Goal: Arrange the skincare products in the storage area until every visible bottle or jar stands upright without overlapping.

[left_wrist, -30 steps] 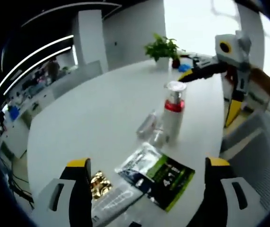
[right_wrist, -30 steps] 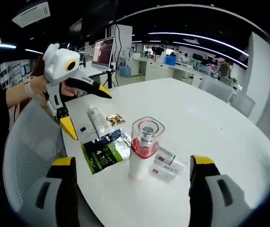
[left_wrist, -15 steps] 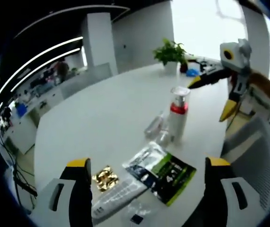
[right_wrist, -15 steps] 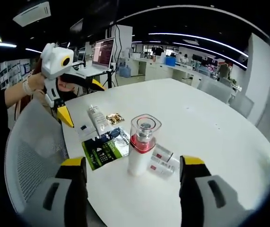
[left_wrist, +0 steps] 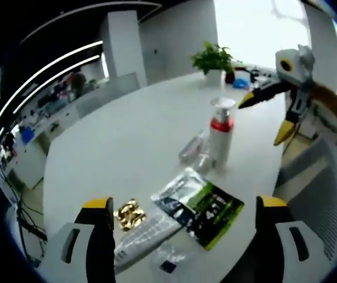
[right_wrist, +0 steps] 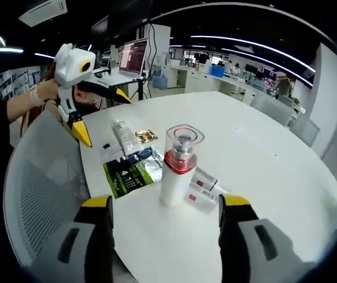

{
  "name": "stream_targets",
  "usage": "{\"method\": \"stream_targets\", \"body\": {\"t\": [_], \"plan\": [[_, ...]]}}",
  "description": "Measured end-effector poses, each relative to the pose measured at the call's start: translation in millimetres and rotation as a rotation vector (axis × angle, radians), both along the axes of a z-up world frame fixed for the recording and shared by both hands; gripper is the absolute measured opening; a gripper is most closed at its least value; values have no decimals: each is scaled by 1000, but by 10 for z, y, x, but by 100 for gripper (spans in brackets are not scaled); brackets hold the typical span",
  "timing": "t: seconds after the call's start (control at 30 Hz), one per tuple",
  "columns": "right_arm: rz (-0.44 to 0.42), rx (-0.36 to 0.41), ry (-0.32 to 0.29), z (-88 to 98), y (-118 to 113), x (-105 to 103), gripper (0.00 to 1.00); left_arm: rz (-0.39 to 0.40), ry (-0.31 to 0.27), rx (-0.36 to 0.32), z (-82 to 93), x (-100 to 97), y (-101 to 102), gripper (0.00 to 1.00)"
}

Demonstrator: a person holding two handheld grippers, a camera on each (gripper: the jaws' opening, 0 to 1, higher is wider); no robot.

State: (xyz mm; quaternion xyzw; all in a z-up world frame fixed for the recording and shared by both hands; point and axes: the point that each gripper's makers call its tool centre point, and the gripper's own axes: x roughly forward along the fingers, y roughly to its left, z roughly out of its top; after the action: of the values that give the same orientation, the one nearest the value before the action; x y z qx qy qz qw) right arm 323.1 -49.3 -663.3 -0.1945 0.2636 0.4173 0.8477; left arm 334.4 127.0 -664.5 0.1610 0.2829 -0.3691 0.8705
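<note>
Left gripper view: the left hand-held gripper point(left_wrist: 183, 212) is hovering wide apart, holding nothing, over the white surface point(left_wrist: 127, 135). The pump bottle point(left_wrist: 220, 141) is standing upright, two small vials point(left_wrist: 193, 150) lying beside it. A green sachet point(left_wrist: 200, 206), a white tube point(left_wrist: 144, 239) and a gold packet point(left_wrist: 128, 213) are lying nearer.

Right gripper view: the right hand-held gripper point(right_wrist: 165, 203), empty, is now standing narrower than a second ago, near the pump bottle point(right_wrist: 177, 168). A chair back point(right_wrist: 44, 188) is crowding the edge.
</note>
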Motion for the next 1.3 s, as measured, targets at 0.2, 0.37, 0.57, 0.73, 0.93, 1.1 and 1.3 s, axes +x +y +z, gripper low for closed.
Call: {"method": "stream_targets", "body": {"t": [0.2,0.37,0.57,0.73,0.93,1.1,1.3], "plan": [[-30,16,12,10,-4,18,77,-18,1,13,-36,39,69,97],[-61,30,36,1,18,-13,83,-46,3,55,-110,61,195,97],[-90,8,52,-25,72,-55,85,-129,12,139,-239,63,345,87],[-128,4,60,-26,93,-81,85,-197,18,270,-389,120,545,74],[-178,9,60,-11,93,-101,86,-275,52,283,-526,216,602,60],[-209,18,63,-2,80,-116,86,-346,104,315,-690,292,616,54],[-233,16,68,5,70,-136,85,-444,158,386,-897,331,603,49]]}}
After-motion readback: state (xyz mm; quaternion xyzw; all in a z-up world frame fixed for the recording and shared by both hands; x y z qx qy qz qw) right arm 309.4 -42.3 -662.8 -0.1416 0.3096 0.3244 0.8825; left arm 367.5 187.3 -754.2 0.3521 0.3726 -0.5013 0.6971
